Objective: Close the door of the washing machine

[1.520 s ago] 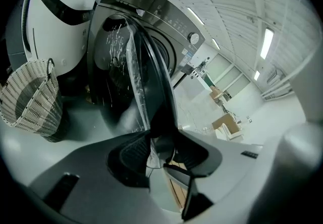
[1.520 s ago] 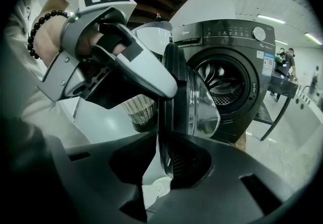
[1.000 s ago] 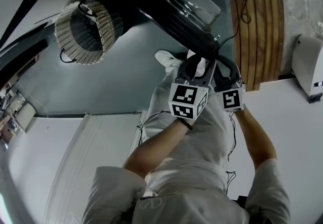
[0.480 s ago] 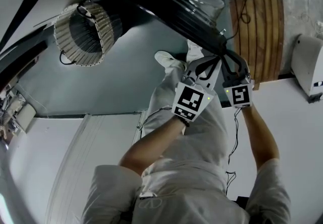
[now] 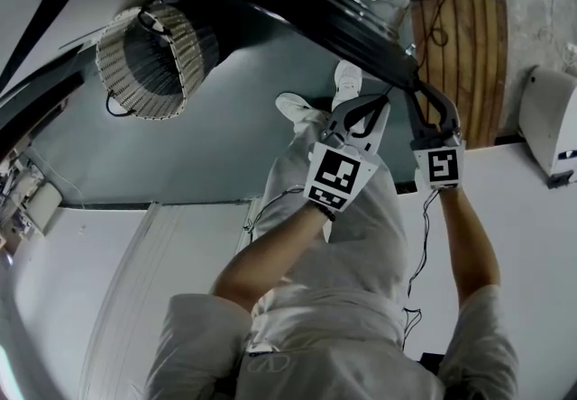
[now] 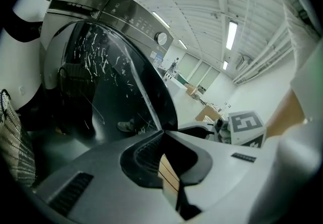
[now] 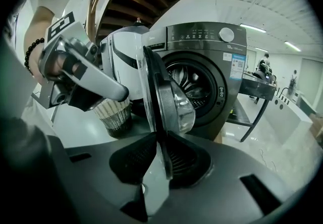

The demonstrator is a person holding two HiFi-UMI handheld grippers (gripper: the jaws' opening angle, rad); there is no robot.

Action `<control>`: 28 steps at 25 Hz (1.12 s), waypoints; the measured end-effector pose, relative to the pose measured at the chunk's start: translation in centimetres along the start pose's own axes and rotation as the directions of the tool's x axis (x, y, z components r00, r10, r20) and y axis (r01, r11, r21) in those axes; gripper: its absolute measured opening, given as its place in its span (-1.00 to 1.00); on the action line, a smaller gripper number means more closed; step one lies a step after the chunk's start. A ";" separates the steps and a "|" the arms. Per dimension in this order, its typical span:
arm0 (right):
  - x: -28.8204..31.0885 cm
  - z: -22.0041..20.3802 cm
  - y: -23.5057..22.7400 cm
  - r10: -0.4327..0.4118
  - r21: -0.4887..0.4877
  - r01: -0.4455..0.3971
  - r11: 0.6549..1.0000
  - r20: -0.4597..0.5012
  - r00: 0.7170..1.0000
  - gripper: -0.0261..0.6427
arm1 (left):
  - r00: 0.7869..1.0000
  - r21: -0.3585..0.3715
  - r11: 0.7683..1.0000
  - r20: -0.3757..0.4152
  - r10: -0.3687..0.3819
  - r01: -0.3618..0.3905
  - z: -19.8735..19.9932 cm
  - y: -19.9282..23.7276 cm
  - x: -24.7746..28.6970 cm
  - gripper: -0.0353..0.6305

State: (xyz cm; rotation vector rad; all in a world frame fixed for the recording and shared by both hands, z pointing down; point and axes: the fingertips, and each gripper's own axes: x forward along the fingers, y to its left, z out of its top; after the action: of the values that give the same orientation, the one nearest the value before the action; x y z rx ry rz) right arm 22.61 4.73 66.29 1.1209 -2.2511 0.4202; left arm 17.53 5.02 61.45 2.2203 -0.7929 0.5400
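The dark washing machine door (image 5: 343, 2) stands open, its rim running down to the right. My right gripper (image 5: 413, 90) grips that rim; in the right gripper view the door (image 7: 161, 92) passes edge-on between the pads of the right gripper (image 7: 155, 134), whose jaws have just been opening slightly. Beside it my left gripper (image 5: 383, 103) is shut on nothing, with its tips at the door's edge. In the left gripper view the left gripper (image 6: 162, 132) points at the door glass (image 6: 111, 76). The machine's drum (image 7: 194, 81) lies behind.
A woven laundry basket (image 5: 149, 56) stands on the floor left of the machine. A wooden slatted board (image 5: 464, 56) and a white appliance (image 5: 550, 119) are at the right. The person's shoes (image 5: 302, 105) are under the door. A black table (image 7: 257, 89) stands beside the machine.
Both grippers have shifted right and up in the head view, and the door's rim has gone with them. The left gripper's jaws have closed.
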 end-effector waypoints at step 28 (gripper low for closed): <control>3.1 2.6 -11.7 -0.115 -0.039 0.114 0.993 -0.027 0.993 -0.63 | 0.997 0.032 0.999 0.073 0.016 -0.018 4.7 3.3 3.4 -0.89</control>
State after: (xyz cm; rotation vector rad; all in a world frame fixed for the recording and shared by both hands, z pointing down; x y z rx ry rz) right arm 29.61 -5.49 66.46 1.2098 -2.1486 0.3438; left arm 18.50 -1.56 61.89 2.2762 -0.8470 0.4859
